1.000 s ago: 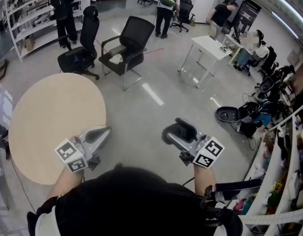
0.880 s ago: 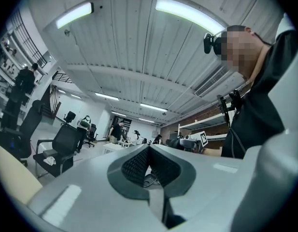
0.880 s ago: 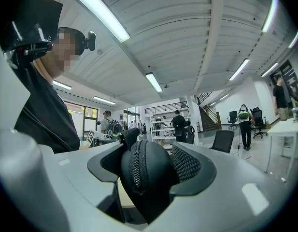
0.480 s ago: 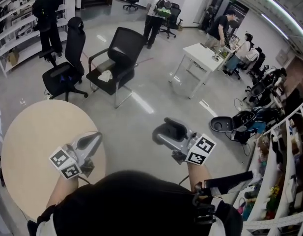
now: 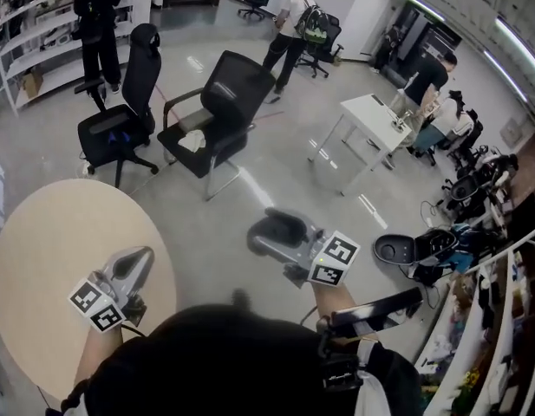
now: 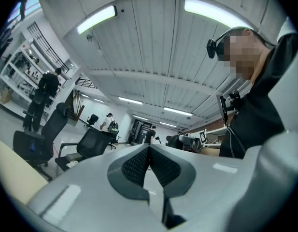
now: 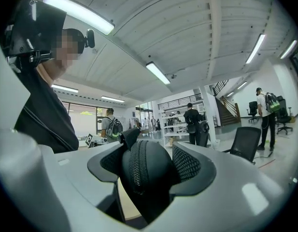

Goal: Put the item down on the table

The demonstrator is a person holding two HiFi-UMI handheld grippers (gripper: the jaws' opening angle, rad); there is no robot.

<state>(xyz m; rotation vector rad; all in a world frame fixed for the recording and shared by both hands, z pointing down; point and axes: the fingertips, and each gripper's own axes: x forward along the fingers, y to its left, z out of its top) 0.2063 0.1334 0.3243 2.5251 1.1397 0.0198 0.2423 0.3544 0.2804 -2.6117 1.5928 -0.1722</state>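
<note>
Reaching forward from the bottom of the head view, both bare forearms stretch out roughly level, each hand hidden behind its marker cube. The left gripper point(image 5: 137, 260) lies over the near right edge of the round table point(image 5: 42, 250), pointing up-frame and slightly right. Its own view shows the left gripper point(image 6: 149, 149) clenched, pad tips meeting with nothing between them (only a narrow V-shaped gap opens below the tips).

The right gripper point(image 5: 265, 235) is well apart from the table, out over bare grey floor point(image 5: 215, 224), angled up-frame and left. It grips a black case point(image 5: 280, 225), which juts from the jaws clear of any surface. In the right gripper view the right gripper point(image 7: 151, 151) has its ribbed pads pressed on both sides of the rounded case point(image 7: 141, 178), whose zipper runs up the middle toward a pull tab at the top. The case is therefore in the air, not on the table.

Beyond the table stand two black chairs point(image 5: 219, 115), farther off a white desk point(image 5: 371, 115), white shelves point(image 5: 33, 24) at the left, and several people at the far end of the room.
</note>
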